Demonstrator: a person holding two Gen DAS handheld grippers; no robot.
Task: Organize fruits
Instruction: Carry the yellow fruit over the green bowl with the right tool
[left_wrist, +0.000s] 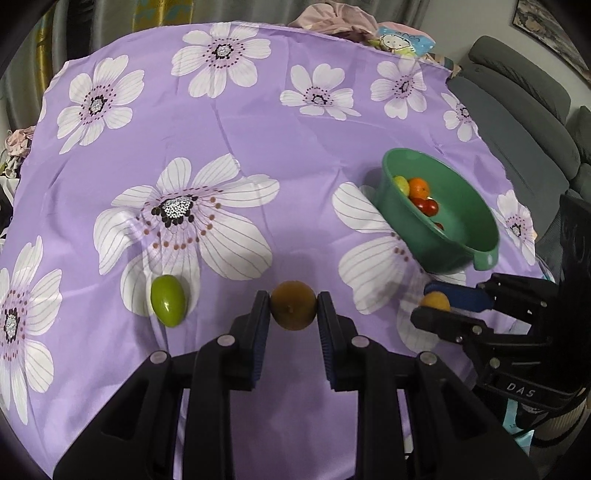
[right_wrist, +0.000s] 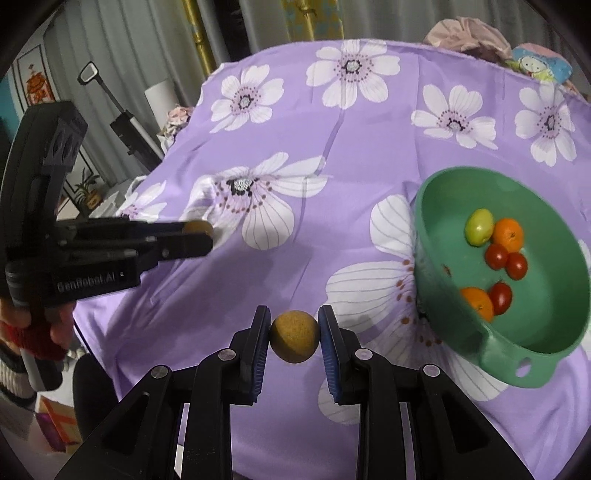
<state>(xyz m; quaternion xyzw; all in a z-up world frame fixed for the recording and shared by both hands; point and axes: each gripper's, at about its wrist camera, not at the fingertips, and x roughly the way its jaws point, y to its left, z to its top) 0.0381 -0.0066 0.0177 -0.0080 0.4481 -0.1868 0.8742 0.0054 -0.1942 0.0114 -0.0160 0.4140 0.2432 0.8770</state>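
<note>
Left gripper (left_wrist: 293, 310) pinches a brown fruit (left_wrist: 293, 309); right gripper (right_wrist: 294, 336) pinches a tan ball (right_wrist: 294, 336). Only the left view shows a green fruit (left_wrist: 168, 301) left of its jaws.

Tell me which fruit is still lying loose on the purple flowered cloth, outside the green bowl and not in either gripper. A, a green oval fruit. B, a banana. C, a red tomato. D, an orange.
A: the green oval fruit lies alone on the cloth, while the oranges and red tomatoes sit inside the green bowl and each gripper holds a brownish round fruit.
</note>
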